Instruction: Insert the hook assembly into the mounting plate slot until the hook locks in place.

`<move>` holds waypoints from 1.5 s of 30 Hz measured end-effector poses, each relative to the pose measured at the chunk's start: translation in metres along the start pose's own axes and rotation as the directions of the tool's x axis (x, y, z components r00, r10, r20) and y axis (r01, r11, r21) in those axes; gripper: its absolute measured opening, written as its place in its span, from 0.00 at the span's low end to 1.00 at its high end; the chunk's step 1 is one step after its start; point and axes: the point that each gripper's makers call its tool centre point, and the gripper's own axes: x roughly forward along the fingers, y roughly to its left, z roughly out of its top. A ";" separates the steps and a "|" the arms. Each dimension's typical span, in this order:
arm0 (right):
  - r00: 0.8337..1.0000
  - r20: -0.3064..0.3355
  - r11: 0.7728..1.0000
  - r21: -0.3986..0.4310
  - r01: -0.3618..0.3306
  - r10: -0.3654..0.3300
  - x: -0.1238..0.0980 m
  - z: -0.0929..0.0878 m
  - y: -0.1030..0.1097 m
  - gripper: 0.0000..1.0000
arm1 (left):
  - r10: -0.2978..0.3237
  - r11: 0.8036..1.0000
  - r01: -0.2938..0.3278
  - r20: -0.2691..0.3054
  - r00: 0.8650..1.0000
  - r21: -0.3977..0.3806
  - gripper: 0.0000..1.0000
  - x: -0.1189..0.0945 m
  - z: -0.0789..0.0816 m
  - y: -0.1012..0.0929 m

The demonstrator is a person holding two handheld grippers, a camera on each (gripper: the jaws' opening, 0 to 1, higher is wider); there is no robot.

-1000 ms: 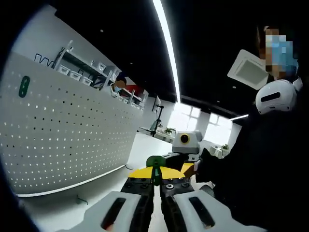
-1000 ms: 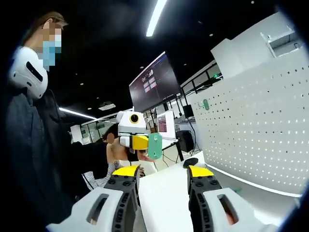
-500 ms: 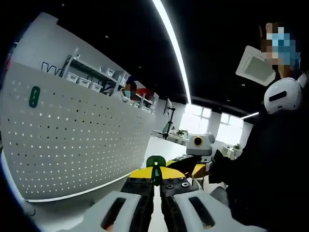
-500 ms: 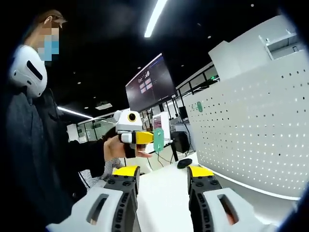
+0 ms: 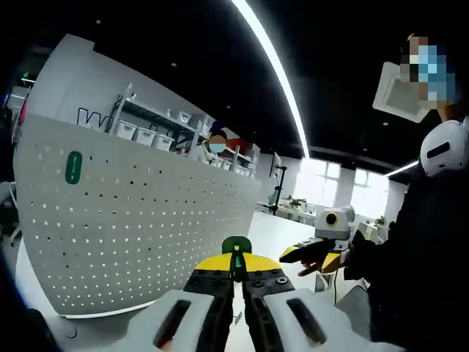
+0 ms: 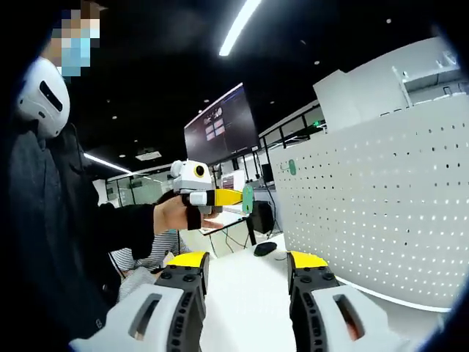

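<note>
The flat green plastic hook piece (image 5: 236, 246) sits pinched edge-on between the pressed-together jaws of the left gripper (image 5: 236, 273), held up in the air in front of the white perforated pegboard panel (image 5: 139, 235). In the right gripper view the same piece (image 6: 248, 199) shows as a small green tab at the tip of the left gripper (image 6: 220, 198), gripped by the person's hand (image 6: 176, 214). Over the last second the left gripper has swung towards the panel, and the green oval mounting plate (image 5: 73, 167) fixed near the panel's upper left corner now sits more squarely in its view; I judge the approach is under way, with the hook well apart from the plate and nothing inserted. The right gripper (image 6: 245, 273) hangs with its jaws spread and nothing between them. A dark round object (image 6: 265, 248) lies on the white table (image 6: 242, 293) near the panel's foot, out of the line of travel.
</note>
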 end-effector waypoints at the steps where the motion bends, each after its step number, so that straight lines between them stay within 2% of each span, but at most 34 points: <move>1: 1.000 0.000 1.000 -0.003 0.003 -0.003 -0.001 0.001 0.000 0.44 | 0.002 1.000 -0.002 0.000 1.000 0.002 0.03 0.000 0.001 0.001; 9: 0.997 0.032 0.997 -0.035 0.074 -0.073 -0.016 0.008 -0.010 0.48 | 0.063 0.998 -0.063 0.008 0.998 0.017 0.03 0.009 0.012 0.021; 12: 0.995 0.040 0.995 -0.036 0.089 -0.087 -0.020 0.009 -0.011 0.49 | 0.111 0.993 -0.111 0.019 0.994 0.030 0.03 0.010 0.015 0.032; 14: 0.994 0.043 0.994 -0.037 0.100 -0.098 -0.023 0.008 -0.012 0.49 | 0.160 0.984 -0.162 0.024 0.987 0.075 0.03 0.011 0.016 0.043; 17: 0.993 0.038 0.993 -0.034 0.112 -0.110 -0.025 0.006 -0.014 0.49 | 0.205 0.976 -0.209 0.060 0.977 0.066 0.03 0.014 0.024 0.056; 21: 0.992 0.035 0.992 -0.041 0.121 -0.119 -0.026 0.006 -0.016 0.49 | 0.266 0.957 -0.274 0.085 0.960 0.097 0.03 0.015 0.033 0.071; 25: 0.992 0.033 0.991 -0.044 0.125 -0.124 -0.026 0.007 -0.017 0.49 | 0.351 0.920 -0.364 0.111 0.930 0.145 0.03 0.015 0.046 0.089; 28: 0.992 0.030 0.991 -0.046 0.127 -0.126 -0.026 0.006 -0.017 0.49 | 0.425 0.881 -0.443 0.134 0.895 0.165 0.03 0.014 0.055 0.106; 29: 0.992 0.029 0.991 -0.046 0.127 -0.126 -0.026 0.007 -0.017 0.49 | 0.426 0.882 -0.444 0.135 0.895 0.159 0.03 0.016 0.055 0.108; 30: 0.992 0.029 0.991 -0.047 0.127 -0.126 -0.026 0.007 -0.017 0.49 | 0.438 0.875 -0.457 0.141 0.888 0.160 0.03 0.017 0.058 0.112; 31: 0.992 0.028 0.991 -0.047 0.127 -0.126 -0.026 0.007 -0.018 0.49 | 0.465 0.858 -0.486 0.150 0.873 0.167 0.03 0.016 0.060 0.117; 32: 0.992 0.027 0.991 -0.047 0.128 -0.127 -0.026 0.007 -0.018 0.49 | 0.473 0.850 -0.496 0.156 0.867 0.176 0.03 0.017 0.062 0.120; 33: 0.992 0.025 0.991 -0.048 0.129 -0.128 -0.026 0.006 -0.018 0.49 | 0.474 0.851 -0.496 0.157 0.867 0.172 0.03 0.021 0.063 0.122; 35: 0.991 0.022 0.990 -0.050 0.130 -0.129 -0.026 0.006 -0.018 0.49 | 0.522 0.816 -0.548 0.172 0.836 0.183 0.03 0.021 0.068 0.132; 37: 0.991 0.021 0.990 -0.051 0.130 -0.129 -0.026 0.006 -0.018 0.49 | 0.520 0.815 -0.550 0.186 0.834 0.185 0.03 0.025 0.071 0.135; 38: 0.991 0.020 0.990 -0.051 0.131 -0.130 -0.026 0.006 -0.018 0.49 | 0.535 0.803 -0.566 0.191 0.823 0.186 0.03 0.025 0.073 0.139; 39: 0.991 0.019 0.990 -0.050 0.131 -0.130 -0.027 0.006 -0.018 0.49 | 0.572 0.775 -0.601 0.189 0.798 0.195 0.03 0.023 0.074 0.147; 40: 0.991 0.018 0.990 -0.049 0.131 -0.130 -0.027 0.006 -0.018 0.49 | 0.570 0.777 -0.600 0.192 0.799 0.188 0.03 0.025 0.075 0.148; 41: 0.991 0.018 0.990 -0.049 0.132 -0.132 -0.027 0.006 -0.019 0.49 | 0.586 0.765 -0.618 0.200 0.785 0.182 0.03 0.025 0.078 0.152; 42: 0.991 0.017 0.990 -0.049 0.133 -0.133 -0.028 0.006 -0.019 0.49 | 0.608 0.745 -0.640 0.203 0.768 0.190 0.03 0.024 0.079 0.156; 43: 0.991 0.016 0.990 -0.049 0.134 -0.133 -0.028 0.005 -0.019 0.49 | 0.604 0.748 -0.635 0.200 0.771 0.190 0.03 0.026 0.080 0.157; 44: 0.991 0.015 0.990 -0.048 0.136 -0.135 -0.029 0.005 -0.019 0.49 | 0.615 0.739 -0.645 0.199 0.763 0.192 0.03 0.027 0.081 0.160; 45: 0.990 0.015 0.989 -0.048 0.138 -0.137 -0.029 0.005 -0.019 0.49 | 0.629 0.721 -0.660 0.203 0.751 0.210 0.03 0.026 0.083 0.163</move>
